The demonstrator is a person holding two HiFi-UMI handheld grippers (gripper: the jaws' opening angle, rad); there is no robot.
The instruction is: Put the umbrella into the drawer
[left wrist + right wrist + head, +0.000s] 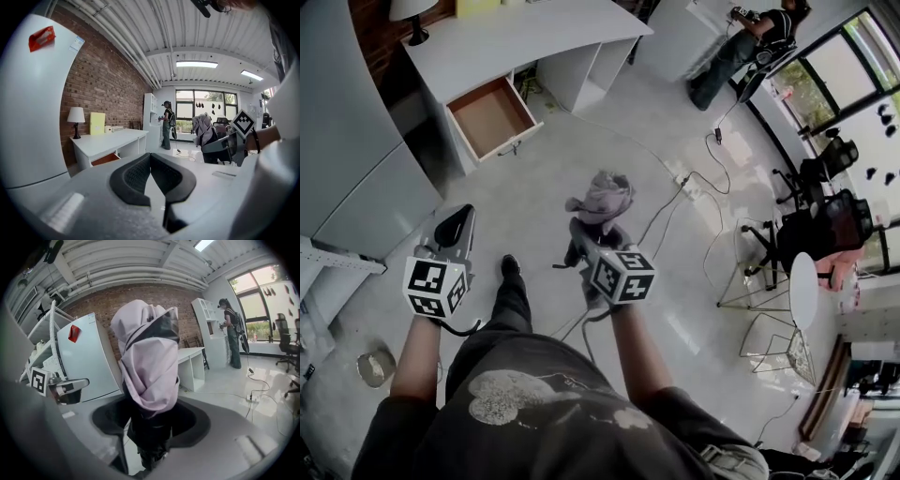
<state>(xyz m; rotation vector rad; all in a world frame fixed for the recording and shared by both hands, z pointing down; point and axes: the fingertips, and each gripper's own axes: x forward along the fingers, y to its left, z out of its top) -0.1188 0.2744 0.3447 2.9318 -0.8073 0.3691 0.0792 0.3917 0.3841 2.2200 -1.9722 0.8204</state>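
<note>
My right gripper point(592, 232) point(152, 425) is shut on a folded umbrella point(602, 197) point(150, 366) with lilac fabric and a black handle end, which sticks out ahead of the jaws. The left gripper view also catches the umbrella point(204, 127). My left gripper point(465, 214) point(150, 157) is level with it on the left, its black pads meeting at the tips with nothing between them. Ahead to the left, a wood-lined drawer point(492, 114) point(107, 159) stands pulled out of a white desk point(516, 37). Both grippers hang over bare floor, well short of the drawer.
A tall white cabinet point(347, 141) stands on the left. A lamp point(412, 14) sits on the desk. Cables and a power strip point(692, 187) lie on the floor to the right. A person point(741, 47) stands at the back, with office chairs point(825, 225) at the right.
</note>
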